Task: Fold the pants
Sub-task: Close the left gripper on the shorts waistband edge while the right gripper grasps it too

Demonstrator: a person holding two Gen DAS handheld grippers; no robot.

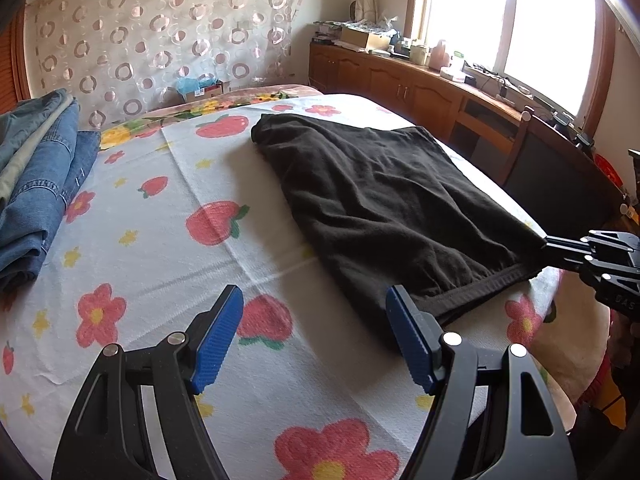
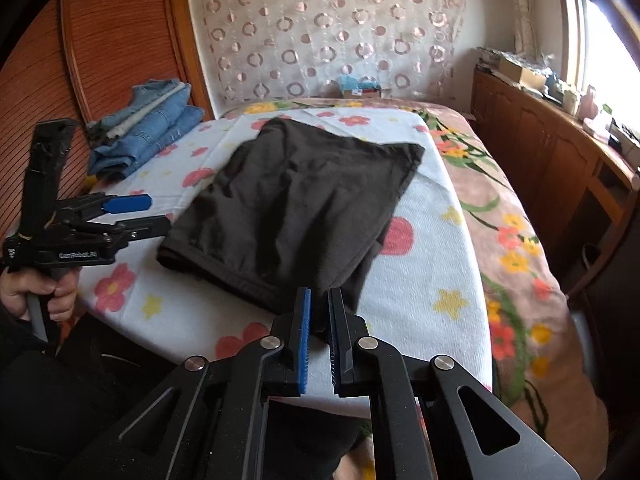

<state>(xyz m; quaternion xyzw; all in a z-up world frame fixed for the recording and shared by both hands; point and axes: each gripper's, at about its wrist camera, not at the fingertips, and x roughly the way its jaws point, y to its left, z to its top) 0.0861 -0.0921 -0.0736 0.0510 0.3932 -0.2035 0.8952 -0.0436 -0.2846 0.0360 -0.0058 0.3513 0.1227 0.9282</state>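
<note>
Black pants [image 1: 380, 200] lie folded on a white towel with strawberries and flowers [image 1: 160, 240], waistband toward me; they also show in the right wrist view [image 2: 296, 200]. My left gripper [image 1: 316, 332] is open and empty, just left of the waistband's near corner; it also shows in the right wrist view [image 2: 152, 212]. My right gripper [image 2: 319, 308] is shut on the pants' near right corner; it also shows in the left wrist view [image 1: 546, 246] at the pants' right edge.
A stack of folded jeans [image 1: 36, 184] lies at the towel's left; it also shows in the right wrist view [image 2: 148, 128]. A floral bedspread [image 2: 512, 232] covers the bed. A wooden cabinet [image 1: 420, 88] with clutter runs under the window on the right.
</note>
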